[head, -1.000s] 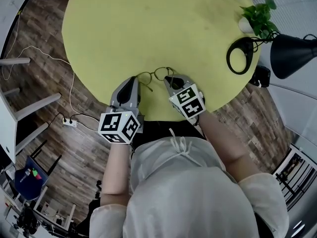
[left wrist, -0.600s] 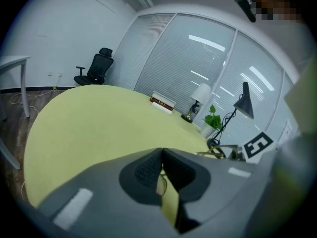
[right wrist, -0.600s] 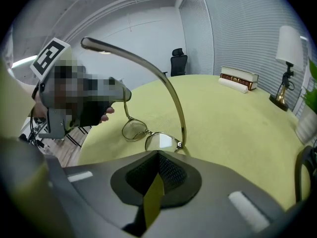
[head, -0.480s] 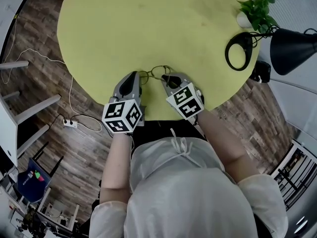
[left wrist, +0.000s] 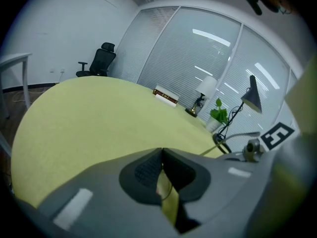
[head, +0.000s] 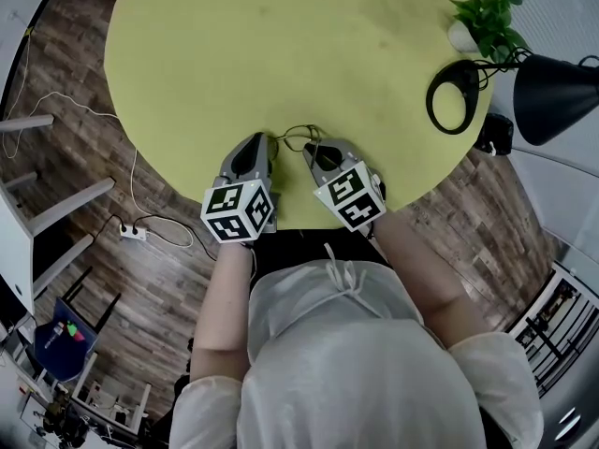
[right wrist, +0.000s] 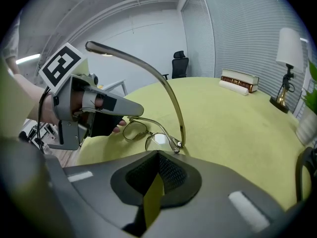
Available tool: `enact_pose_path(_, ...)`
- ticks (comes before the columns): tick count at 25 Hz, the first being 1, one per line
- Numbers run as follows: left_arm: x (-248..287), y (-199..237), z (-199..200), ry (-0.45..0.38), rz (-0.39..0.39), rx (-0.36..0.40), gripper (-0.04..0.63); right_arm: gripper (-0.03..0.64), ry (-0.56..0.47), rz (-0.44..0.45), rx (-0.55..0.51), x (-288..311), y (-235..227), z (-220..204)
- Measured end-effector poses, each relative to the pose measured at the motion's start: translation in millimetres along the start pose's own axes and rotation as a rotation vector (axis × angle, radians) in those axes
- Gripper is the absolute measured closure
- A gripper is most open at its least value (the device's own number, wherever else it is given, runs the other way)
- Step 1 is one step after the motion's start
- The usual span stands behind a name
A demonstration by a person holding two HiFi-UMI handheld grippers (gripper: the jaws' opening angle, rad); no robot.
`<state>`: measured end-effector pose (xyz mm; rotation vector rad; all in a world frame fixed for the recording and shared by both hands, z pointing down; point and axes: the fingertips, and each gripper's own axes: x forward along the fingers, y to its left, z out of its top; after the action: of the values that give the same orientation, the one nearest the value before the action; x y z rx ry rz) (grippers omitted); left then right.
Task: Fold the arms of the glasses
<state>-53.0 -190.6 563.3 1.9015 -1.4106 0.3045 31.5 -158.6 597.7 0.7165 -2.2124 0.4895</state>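
Note:
Thin gold wire glasses (head: 295, 137) lie near the front edge of the yellow-green round table (head: 234, 45). My right gripper (head: 307, 146) is shut, its tips pinched at the right hinge corner of the glasses (right wrist: 148, 135). From that hinge the right arm (right wrist: 171, 95) sticks up and back, open; the left gripper view shows its tip (left wrist: 237, 135). My left gripper (head: 269, 142) is shut, with its tips (right wrist: 132, 111) against the left end of the frame. In the left gripper view the jaws meet (left wrist: 162, 151). The left arm of the glasses is hidden.
A black desk lamp (head: 552, 82) with a ring base (head: 454, 96) and a potted plant (head: 487, 26) stand at the table's far right. A book (right wrist: 239, 80) and a white table lamp (right wrist: 287, 58) sit across the table. The table edge runs just under both grippers.
My left gripper has come down and forward until its tips reach the left end of the glasses. The right gripper has stayed where it was.

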Motion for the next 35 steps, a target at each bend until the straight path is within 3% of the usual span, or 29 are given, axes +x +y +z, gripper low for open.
enact_pose_path(10,7,7,-7,0.029,0.039,0.014,0.589,0.617,-0.008,-0.008,-0.009,0,-1,0)
enact_pose_path(19,-35,-2,8,-0.053,0.025,0.013,0.589,0.617,-0.005,-0.029,0.004,-1,1,0)
enact_pose_path(23,-46,-1,-20,0.012,0.032,0.032,0.589,0.617,-0.005,-0.028,0.007,-1,1,-2)
enact_pose_path(28,-33,7,-44,0.097,0.043,-0.087,0.589,0.617,-0.001,-0.034,0.009,-2,2,-1)
enact_pose_path(32,-26,10,-47,0.130,0.066,-0.090,0.589,0.617,0.000,-0.033,0.011,-2,2,0)
enact_pose_path(35,-20,10,-53,0.200,0.067,-0.112,0.589,0.617,-0.016,-0.021,0.020,-2,0,3)
